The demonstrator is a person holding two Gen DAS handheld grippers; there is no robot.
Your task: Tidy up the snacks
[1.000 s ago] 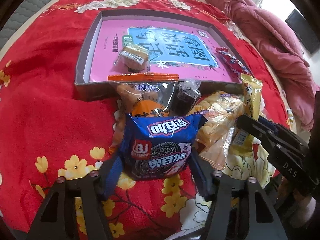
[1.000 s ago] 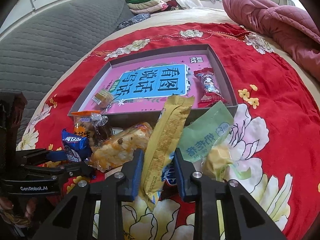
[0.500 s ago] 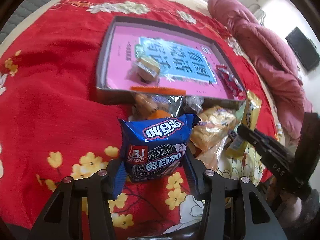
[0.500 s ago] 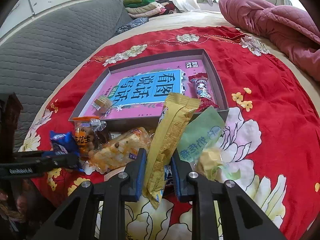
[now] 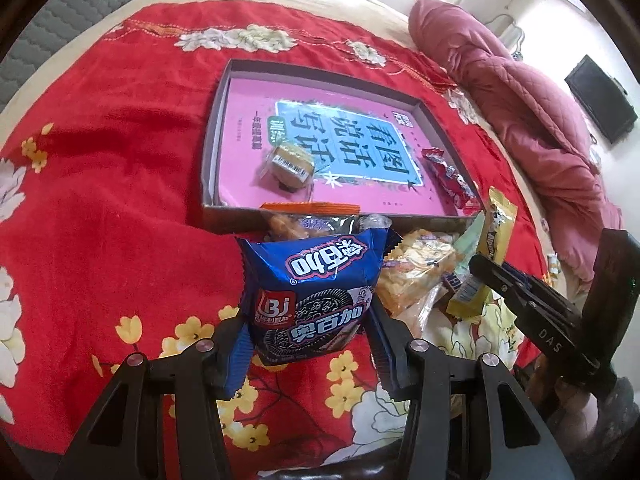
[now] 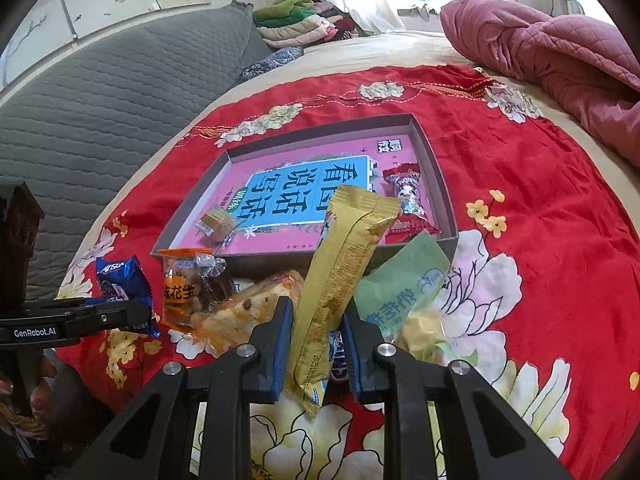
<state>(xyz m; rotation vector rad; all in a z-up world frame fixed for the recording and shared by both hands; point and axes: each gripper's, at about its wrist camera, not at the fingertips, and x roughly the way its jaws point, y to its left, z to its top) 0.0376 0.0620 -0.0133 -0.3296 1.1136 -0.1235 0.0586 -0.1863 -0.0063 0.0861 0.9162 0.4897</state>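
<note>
Two snack packets are clamped, one in each claw, above the red flowered bedspread (image 5: 120, 208).

The blue cookie packet (image 5: 316, 292) is gripped between the jaws of the left claw (image 5: 310, 344), which have just been closing on it; it is held upright in front of the shallow grey box (image 5: 210, 152) and appears to be lifted clear of the bedspread, though its lower edge is poorly seen. The yellow wafer packet (image 6: 340, 280) is pinched by its lower end in the right claw (image 6: 316, 344) and is tilted up toward the box. Inside the box, a small wrapped cake (image 5: 290, 162) and a red candy packet (image 6: 406, 200) are laid on a pink book (image 6: 304, 196). A loose heap of snacks (image 6: 240, 308) is left just in front of the box wall.
</note>
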